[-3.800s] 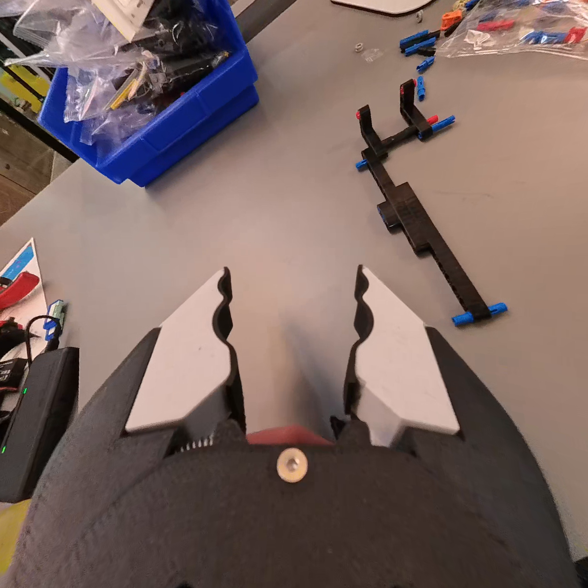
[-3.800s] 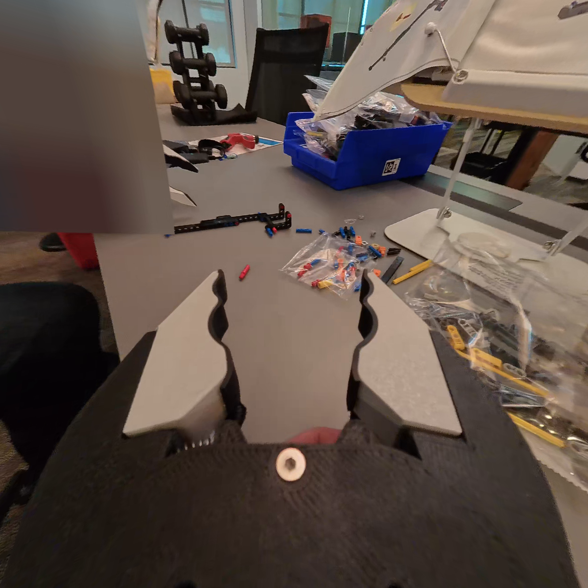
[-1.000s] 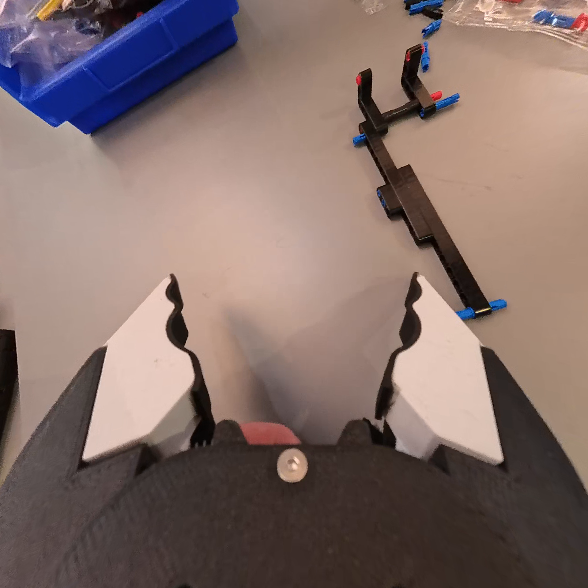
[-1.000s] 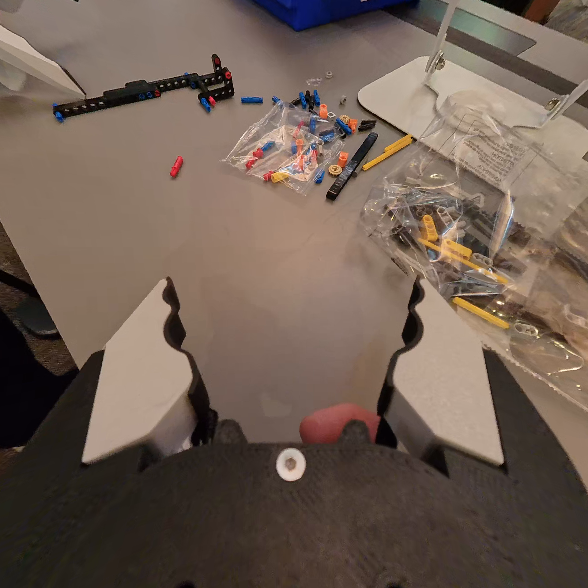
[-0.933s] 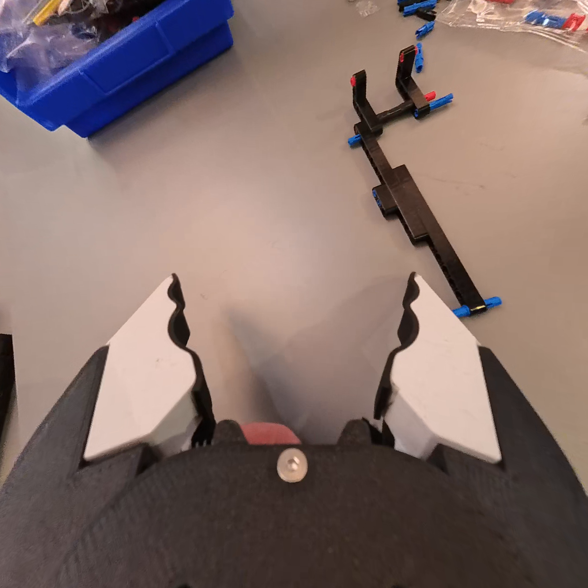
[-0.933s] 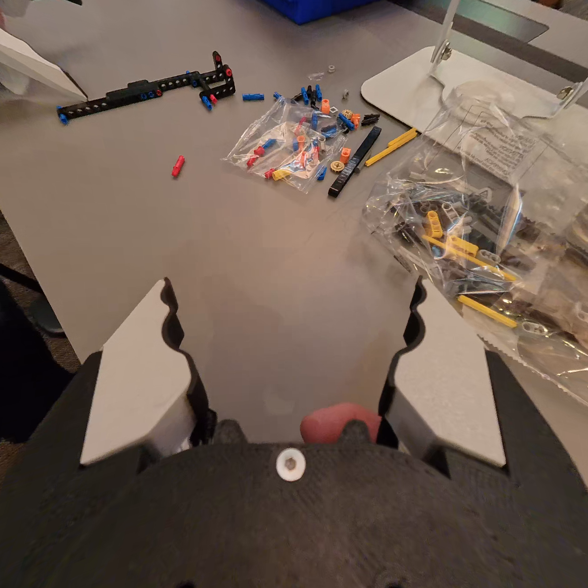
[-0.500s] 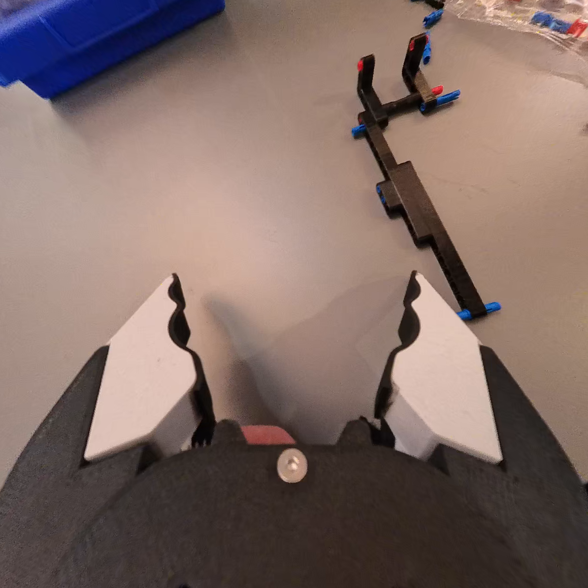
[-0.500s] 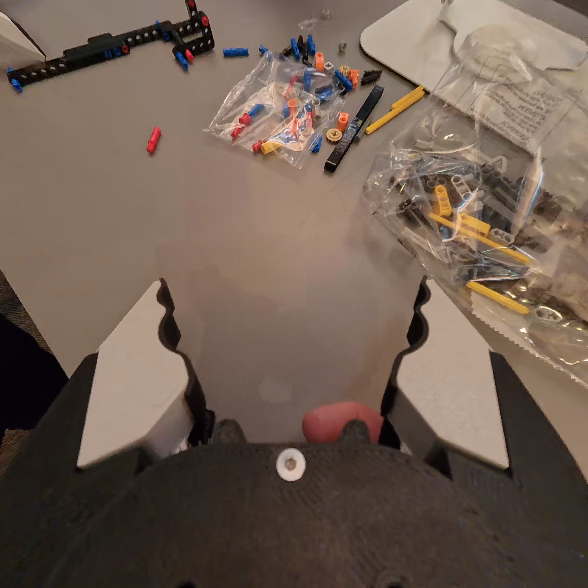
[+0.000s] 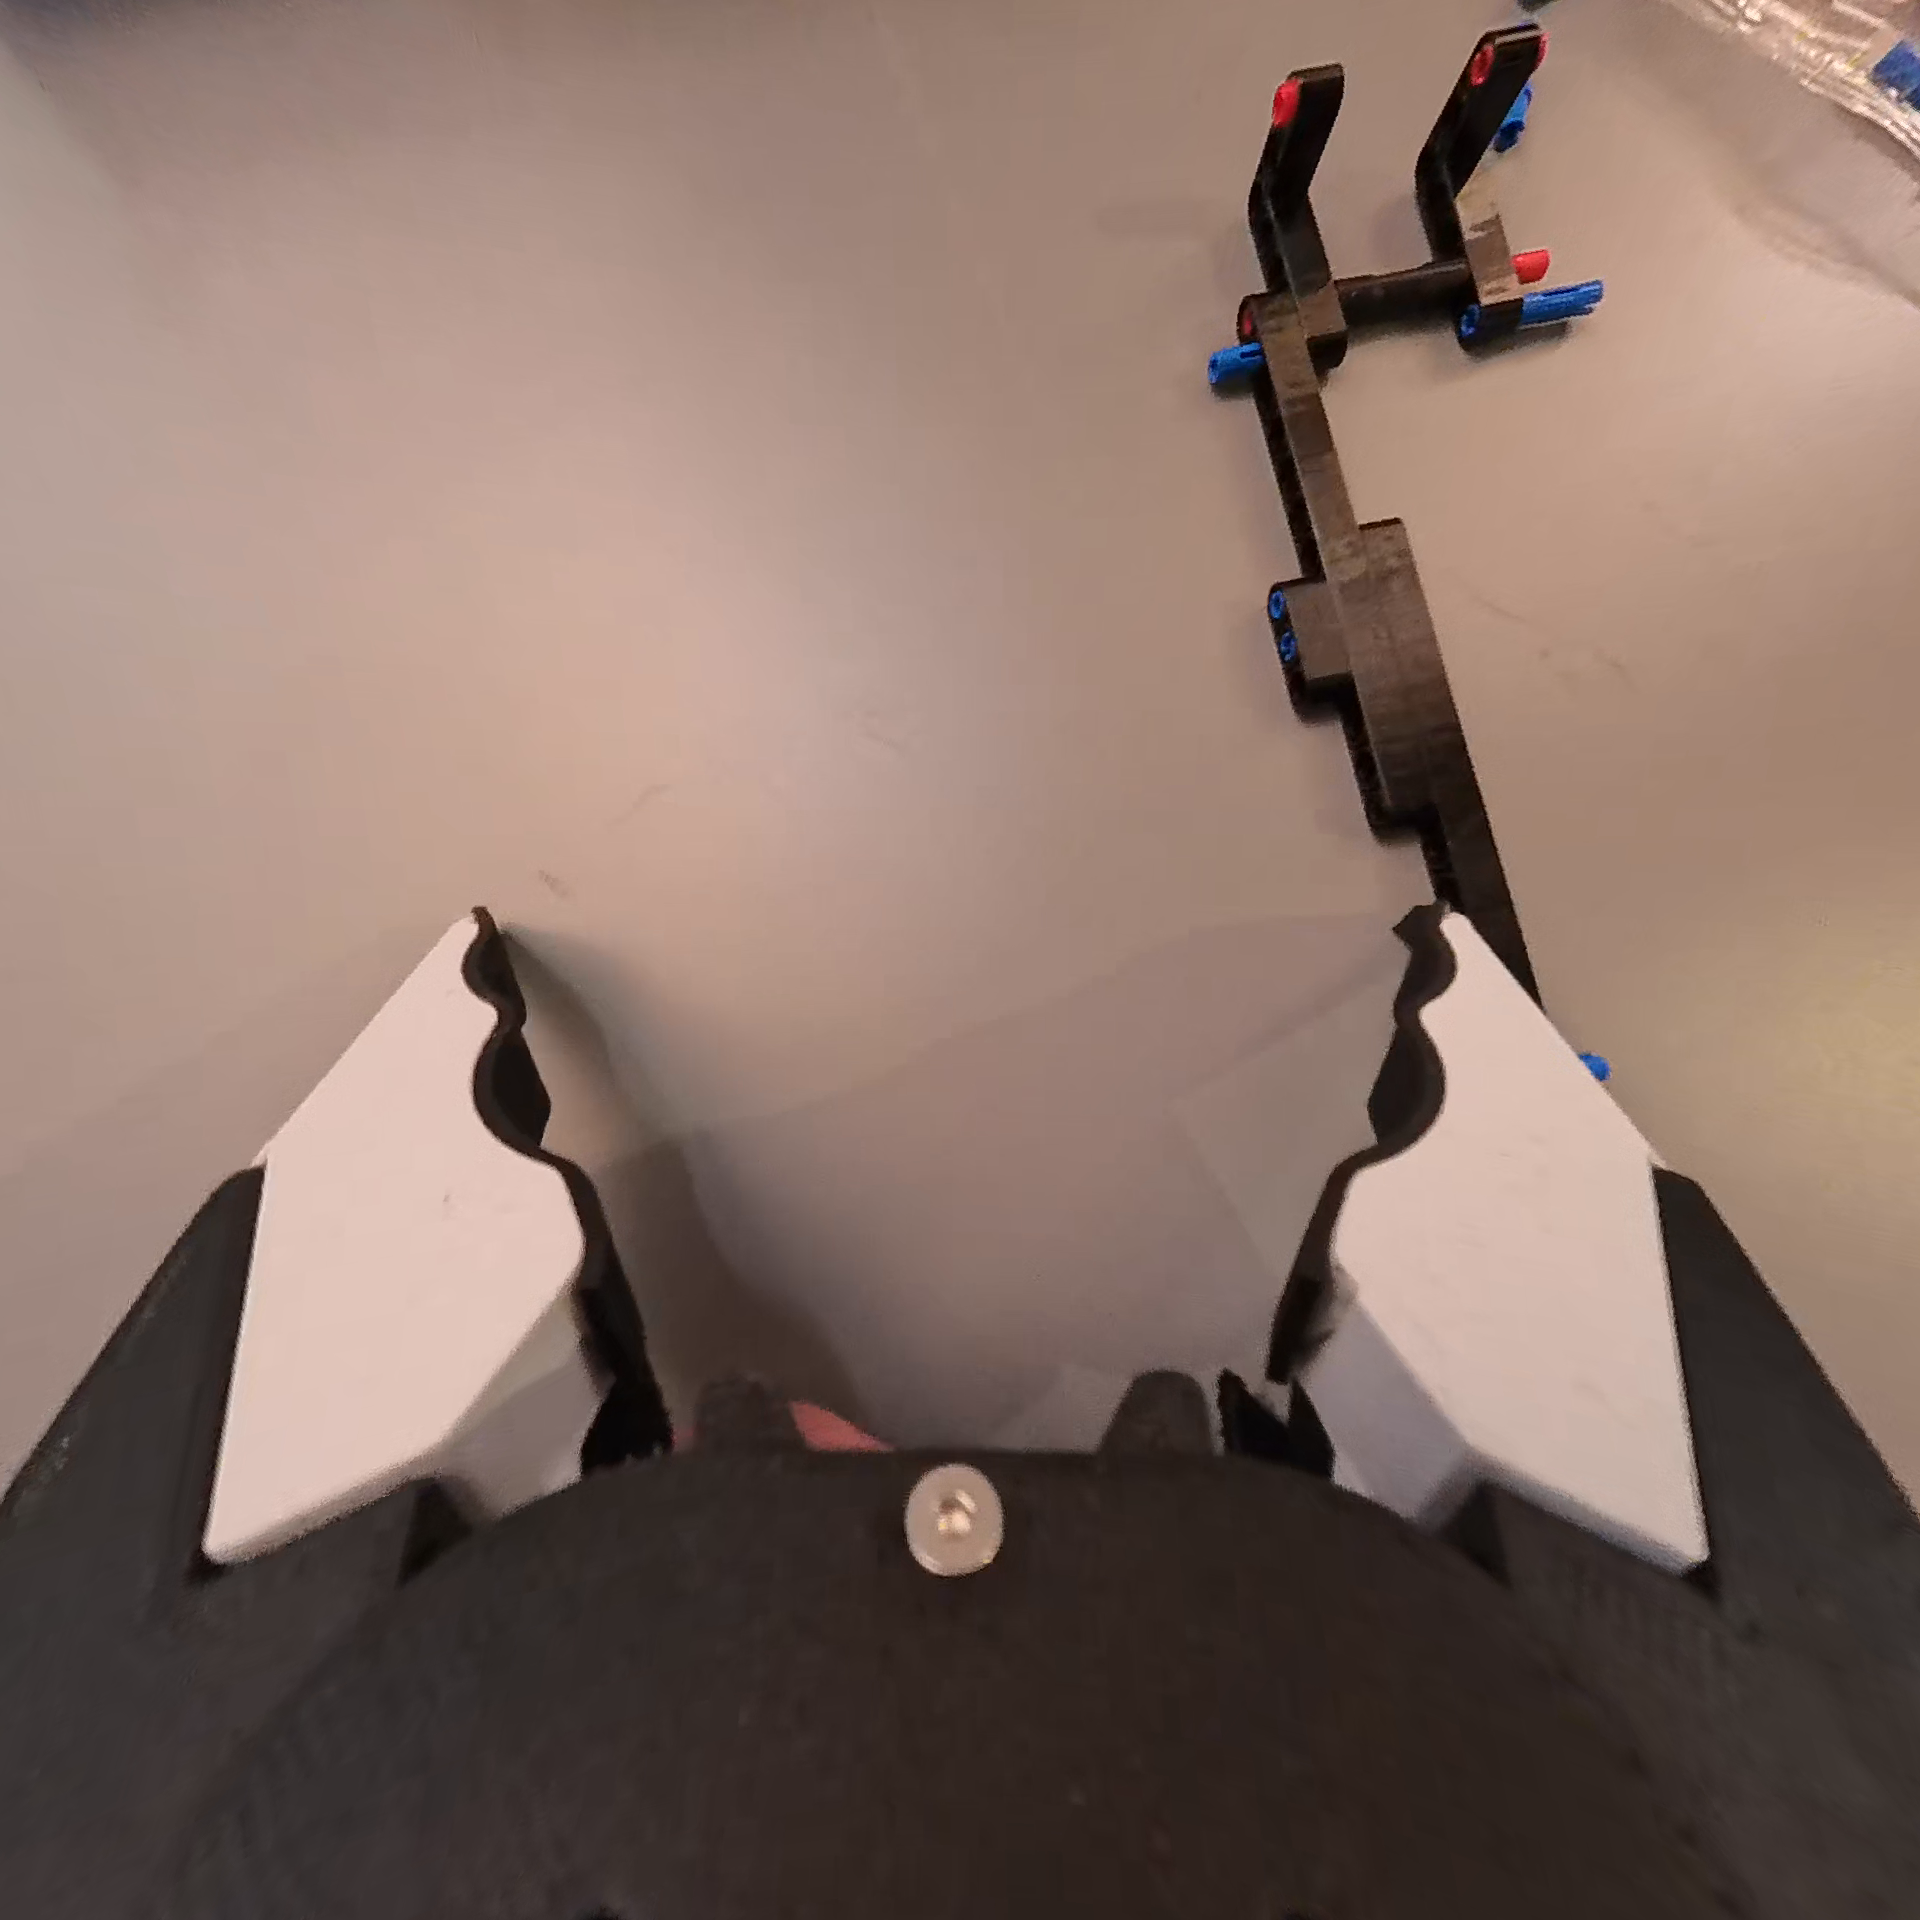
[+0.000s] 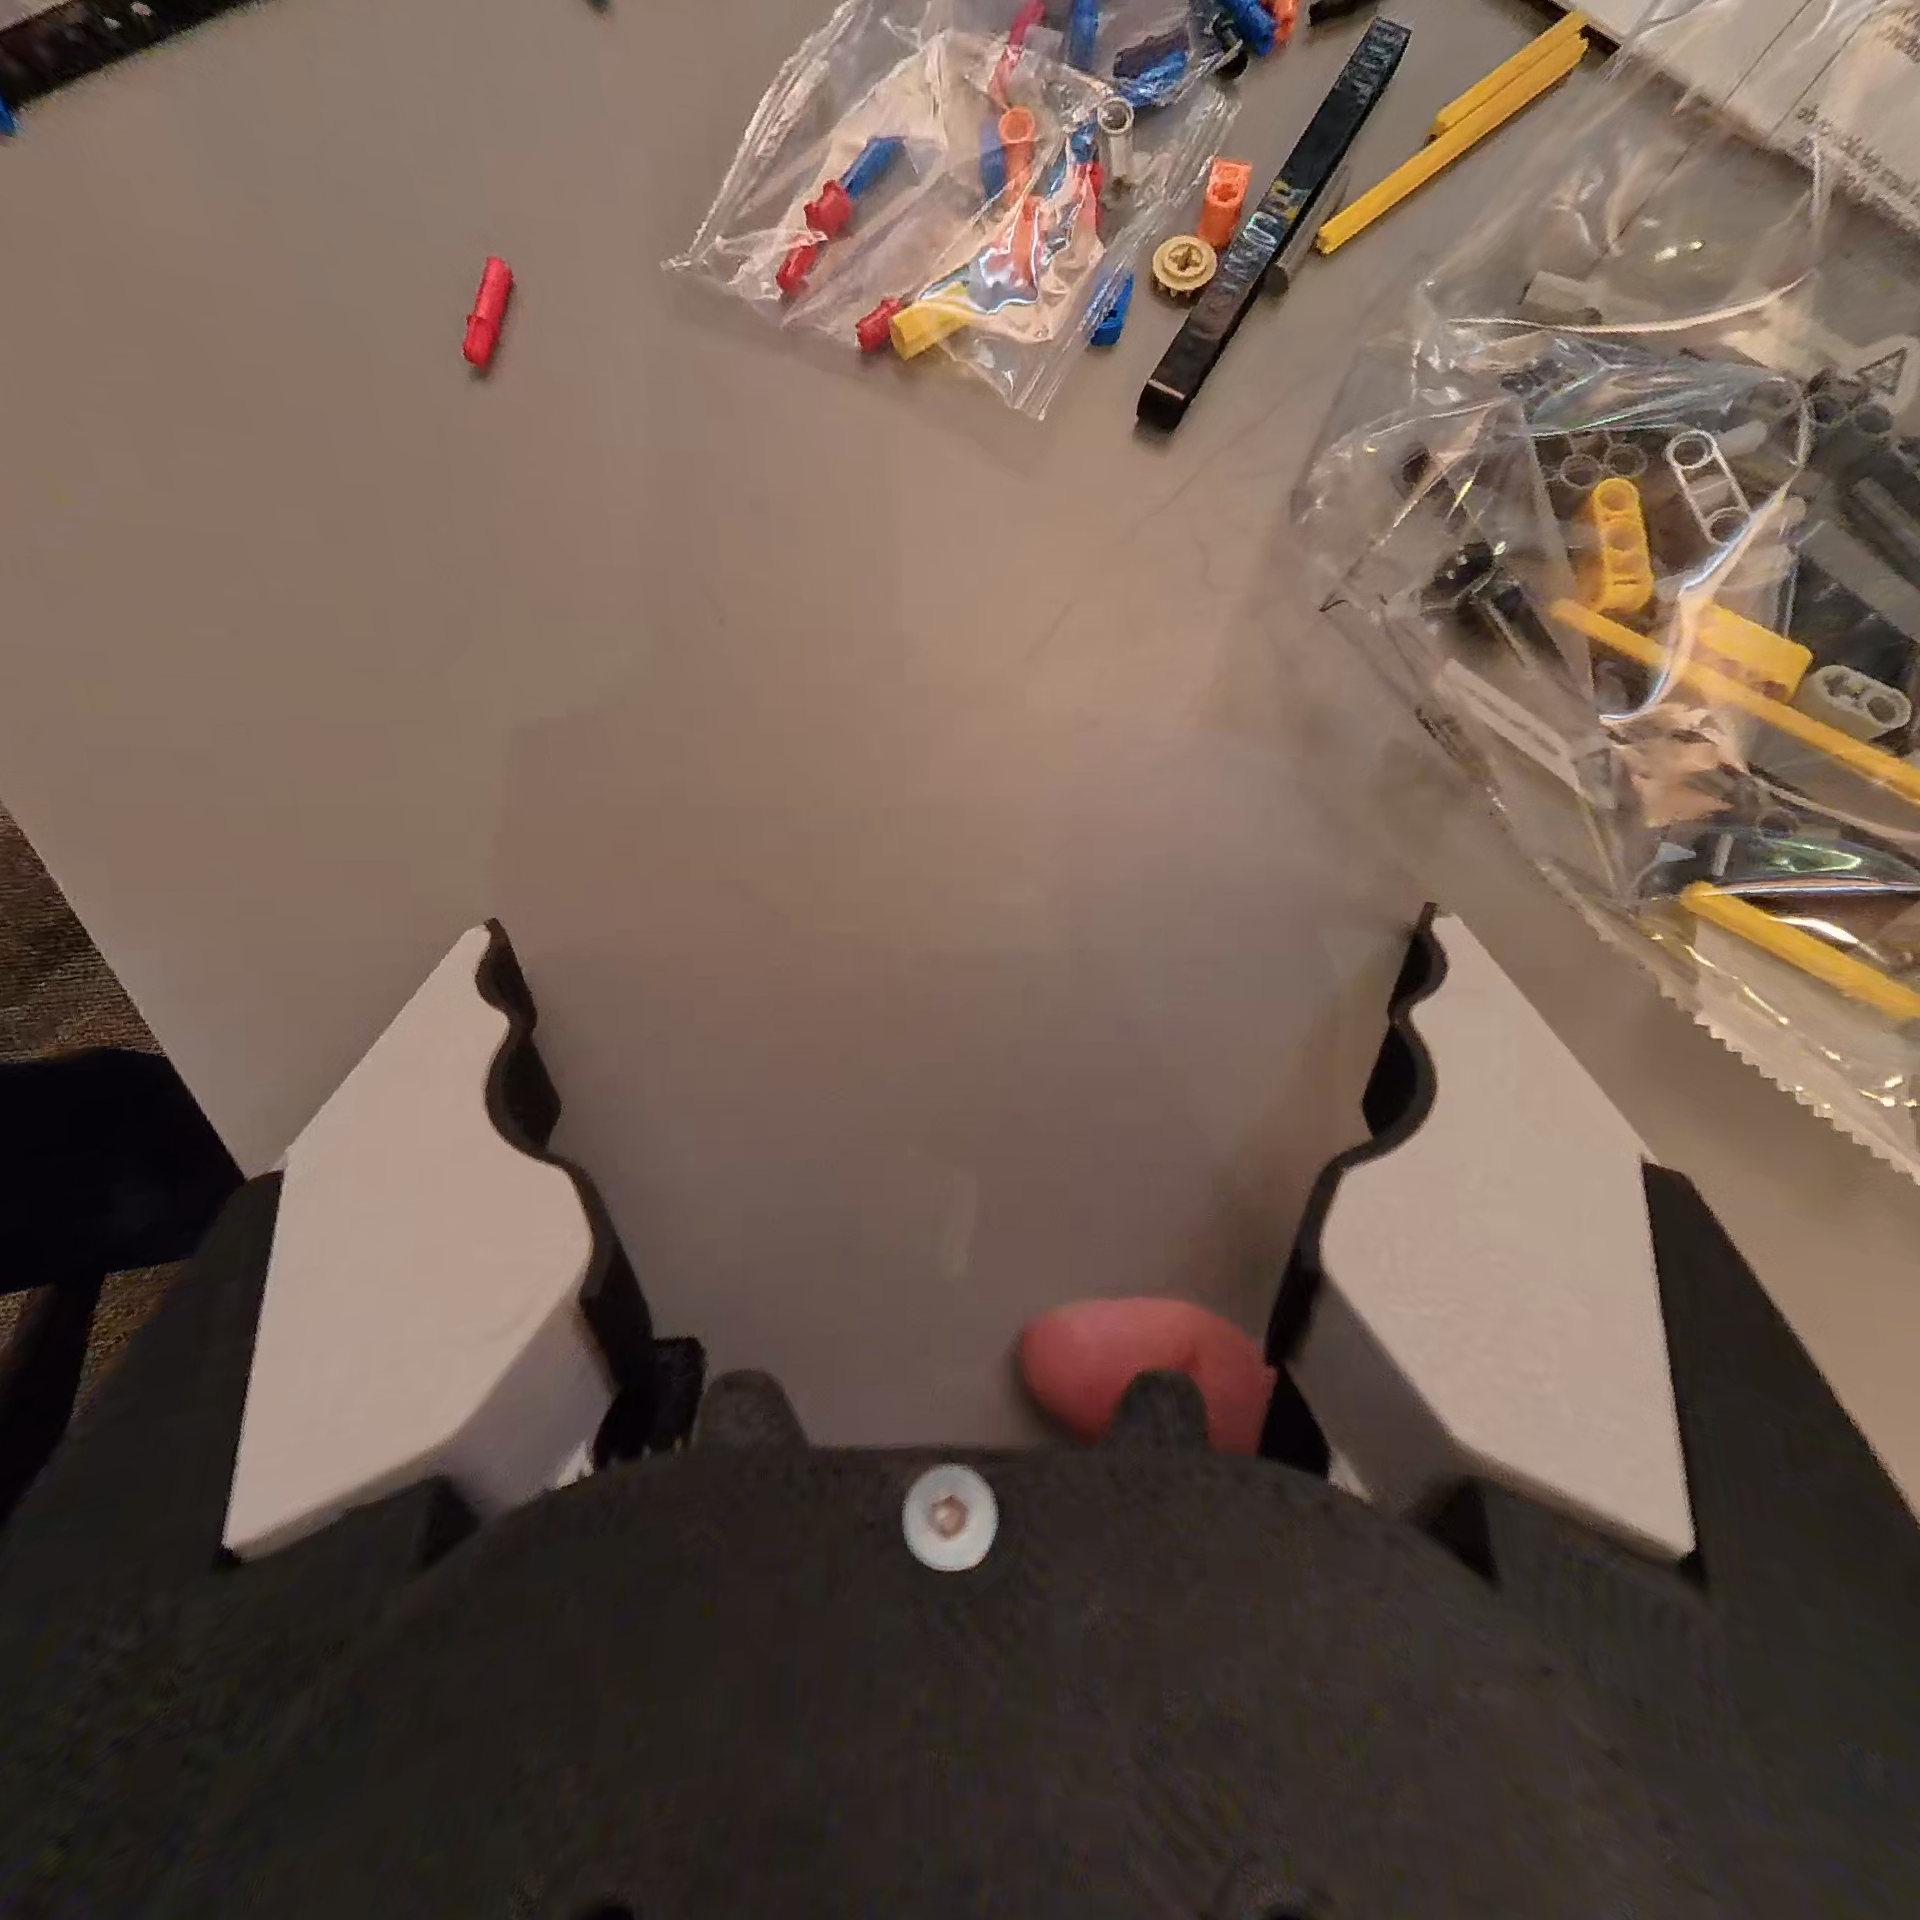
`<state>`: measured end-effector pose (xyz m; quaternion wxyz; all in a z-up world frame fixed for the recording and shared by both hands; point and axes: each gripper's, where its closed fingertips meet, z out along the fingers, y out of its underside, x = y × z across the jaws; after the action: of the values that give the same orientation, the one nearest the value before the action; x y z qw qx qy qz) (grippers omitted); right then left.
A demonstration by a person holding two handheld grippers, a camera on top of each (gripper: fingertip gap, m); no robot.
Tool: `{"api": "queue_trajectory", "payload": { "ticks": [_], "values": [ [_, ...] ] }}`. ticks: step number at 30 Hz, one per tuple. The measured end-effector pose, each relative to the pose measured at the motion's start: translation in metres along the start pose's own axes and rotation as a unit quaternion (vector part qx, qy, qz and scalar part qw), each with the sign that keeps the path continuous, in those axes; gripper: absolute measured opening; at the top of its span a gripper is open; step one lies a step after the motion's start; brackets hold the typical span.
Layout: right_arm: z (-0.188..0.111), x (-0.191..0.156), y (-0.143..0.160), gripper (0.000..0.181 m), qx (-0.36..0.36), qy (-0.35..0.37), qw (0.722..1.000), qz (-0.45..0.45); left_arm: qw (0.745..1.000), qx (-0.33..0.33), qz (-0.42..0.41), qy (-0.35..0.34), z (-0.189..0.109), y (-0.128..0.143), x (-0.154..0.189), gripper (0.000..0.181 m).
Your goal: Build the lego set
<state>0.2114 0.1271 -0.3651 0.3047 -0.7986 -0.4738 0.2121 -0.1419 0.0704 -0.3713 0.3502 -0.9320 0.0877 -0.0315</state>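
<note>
A long black lego assembly (image 9: 1371,644) with blue and red pins lies on the grey table, ahead and to the right of my left gripper (image 9: 951,914). Its near end passes behind the right fingertip (image 9: 1455,997). The left gripper is open wide and empty, low over the table. My right gripper (image 10: 961,925) is open wide and empty over bare table. Ahead of it lie a loose red pin (image 10: 486,310), a small clear bag of coloured pins (image 10: 956,197), a black beam (image 10: 1273,223) and yellow axles (image 10: 1444,145).
A larger clear bag of black, grey and yellow parts (image 10: 1662,644) lies right of the right gripper. The table's front edge (image 10: 104,904) runs at the left of the right wrist view, with floor below. A corner of another clear bag (image 9: 1849,83) shows top right. The loose red pin (image 10: 486,310) sits 12 cm or so from the ends of my right fingers.
Both grippers have opened wider and moved down and forward toward the table. The blue bin and stand have left both views. The black assembly now reaches the left gripper's right finger.
</note>
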Motion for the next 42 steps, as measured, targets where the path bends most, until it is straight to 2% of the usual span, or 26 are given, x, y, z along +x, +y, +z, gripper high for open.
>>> {"api": "queue_trajectory", "payload": {
  "ticks": [24,29,32,35,38,42],
  "values": [
    [0.006,0.0,0.001,0.157,-0.022,0.015,1.0,-0.009,1.0,0.007,-0.01,0.005,-0.001,0.0,-0.002,0.158],
    [0.003,-0.002,0.002,0.156,-0.061,0.005,0.998,-0.009,1.0,0.007,-0.01,0.011,-0.002,0.0,-0.002,0.158],
    [-0.001,-0.004,0.001,0.156,-0.089,-0.016,0.996,0.0,0.999,0.015,-0.035,0.019,-0.006,-0.005,-0.006,0.149],
    [-0.01,-0.013,-0.004,0.156,-0.105,-0.035,0.994,-0.015,0.996,0.038,-0.081,0.007,-0.021,-0.011,-0.015,0.143],
    [-0.02,-0.029,-0.021,0.156,-0.105,-0.068,0.991,-0.043,0.991,0.065,-0.109,-0.031,-0.057,-0.009,-0.018,0.136],
    [-0.03,-0.059,-0.042,0.156,-0.101,-0.148,0.976,-0.124,0.976,0.073,-0.183,-0.09,-0.117,0.021,-0.001,0.134]
  ]
}}
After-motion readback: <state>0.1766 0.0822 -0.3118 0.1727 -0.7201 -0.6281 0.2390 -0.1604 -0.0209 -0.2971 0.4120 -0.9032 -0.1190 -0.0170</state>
